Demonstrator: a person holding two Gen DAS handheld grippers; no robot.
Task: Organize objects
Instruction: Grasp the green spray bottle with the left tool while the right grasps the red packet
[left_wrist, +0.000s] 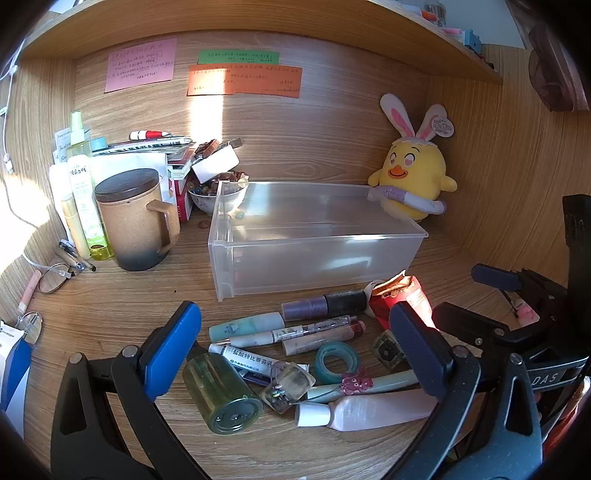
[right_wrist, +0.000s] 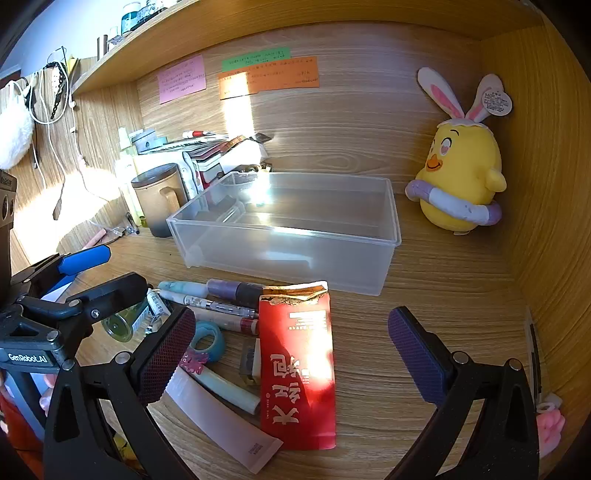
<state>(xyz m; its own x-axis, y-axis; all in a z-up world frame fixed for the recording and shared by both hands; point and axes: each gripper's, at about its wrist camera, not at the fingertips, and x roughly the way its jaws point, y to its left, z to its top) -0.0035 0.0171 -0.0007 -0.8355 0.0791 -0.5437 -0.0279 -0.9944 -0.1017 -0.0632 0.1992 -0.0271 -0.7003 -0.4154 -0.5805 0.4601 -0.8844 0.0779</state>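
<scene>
The clear plastic bin (left_wrist: 317, 236) stands empty on the wooden desk (left_wrist: 110, 299), its long axis running left to right, open side up, with a yellow chick plush (left_wrist: 413, 177) just beyond its far right corner. Near of the bin lies a loose heap: a purple-and-black tube (left_wrist: 325, 304), a mint tube (left_wrist: 245, 326) and a pen (left_wrist: 291, 332) all lying roughly left to right, a teal tape roll (left_wrist: 337, 362), a green glass bottle (left_wrist: 219, 393) pointing its cap toward the camera, a pink tube (left_wrist: 365, 410), and a torn red packet (right_wrist: 297, 365) whose long axis runs near to far. The left gripper (left_wrist: 295, 354) hovers over the heap, fingers spread wide, gripping nothing. The right gripper (right_wrist: 291, 347) is likewise wide and empty above the red packet. A lidded brown mug (left_wrist: 133, 221) stands left of the bin.
</scene>
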